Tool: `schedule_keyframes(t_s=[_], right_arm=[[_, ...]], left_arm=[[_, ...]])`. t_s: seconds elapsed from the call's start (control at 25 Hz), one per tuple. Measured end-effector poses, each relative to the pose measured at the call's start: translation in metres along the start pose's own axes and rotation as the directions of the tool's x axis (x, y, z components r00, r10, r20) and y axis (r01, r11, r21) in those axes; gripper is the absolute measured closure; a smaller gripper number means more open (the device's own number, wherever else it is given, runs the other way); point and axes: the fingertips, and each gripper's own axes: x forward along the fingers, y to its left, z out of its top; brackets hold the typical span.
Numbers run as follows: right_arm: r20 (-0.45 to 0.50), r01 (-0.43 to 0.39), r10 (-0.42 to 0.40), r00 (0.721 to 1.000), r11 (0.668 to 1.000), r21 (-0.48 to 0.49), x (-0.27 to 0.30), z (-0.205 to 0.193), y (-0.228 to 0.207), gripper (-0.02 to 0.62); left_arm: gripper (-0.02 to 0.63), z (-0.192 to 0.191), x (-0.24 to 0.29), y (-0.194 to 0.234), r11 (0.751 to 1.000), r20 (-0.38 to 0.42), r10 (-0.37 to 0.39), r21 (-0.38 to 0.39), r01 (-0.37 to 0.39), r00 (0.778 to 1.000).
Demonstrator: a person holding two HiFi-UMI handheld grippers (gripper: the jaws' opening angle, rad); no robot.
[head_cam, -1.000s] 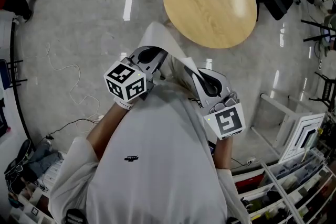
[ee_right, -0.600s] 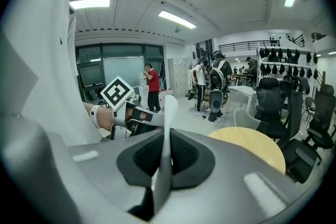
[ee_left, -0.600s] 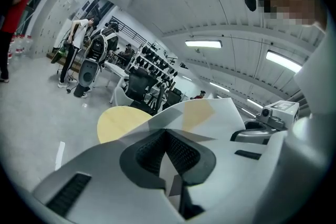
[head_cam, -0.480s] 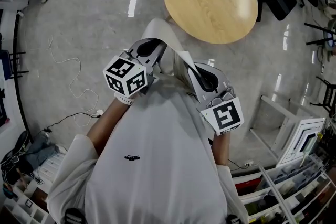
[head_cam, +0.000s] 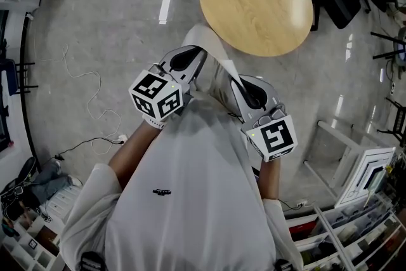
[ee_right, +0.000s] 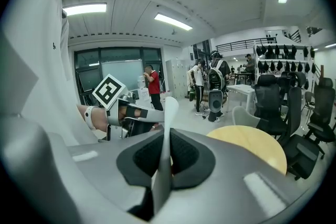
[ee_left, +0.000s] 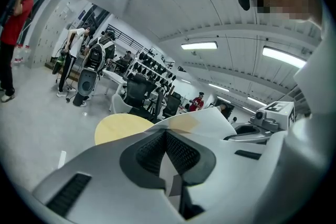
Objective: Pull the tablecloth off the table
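The pulling looks finished. Close to the person's chest, the left gripper and right gripper each have their jaws clenched on a fold of the white tablecloth, which hangs bunched between them. What remains, I judge, is only to carry it away or set it down. Its long axis runs roughly 5 to 11 o'clock, the free end pointing toward the tabletop, bare at 1 o'clock.

The round wooden table is standing at one o'clock on the grey floor; a white cable is lying at nine o'clock.
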Motion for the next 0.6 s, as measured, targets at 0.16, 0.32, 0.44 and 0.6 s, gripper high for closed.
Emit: schedule_keyframes(t_s=[0.16, 0.32, 0.44, 0.6], right_arm=[[-0.001, 0.004, -0.004, 1.000, 1.000, 0.002, 0.0004, 0.0000, 0.0016, 0.572], [-0.001, 0.009, -0.009, 1.000, 1.000, -0.003, -0.0005, 0.0012, -0.0007, 0.572], [-0.004, 0.009, -0.009, 1.000, 1.000, -0.004, 0.0023, -0.0002, 0.0019, 0.572], [-0.006, 0.010, -0.010, 1.000, 1.000, -0.008, 0.0062, 0.0023, 0.0062, 0.572]], left_arm=[[0.600, -0.0013, -0.0019, 0.0000, 1.000, 0.002, 0.001, 0.000, -0.001, 1.000], [0.600, -0.0007, -0.0006, -0.0005, 1.000, 0.007, 0.002, -0.003, -0.002, 1.000], [0.600, -0.0030, -0.0023, 0.0027, 1.000, 0.005, 0.002, -0.011, -0.002, 1.000], [0.600, -0.0025, -0.0078, 0.0065, 1.000, 0.003, 0.003, -0.014, -0.003, 1.000]])
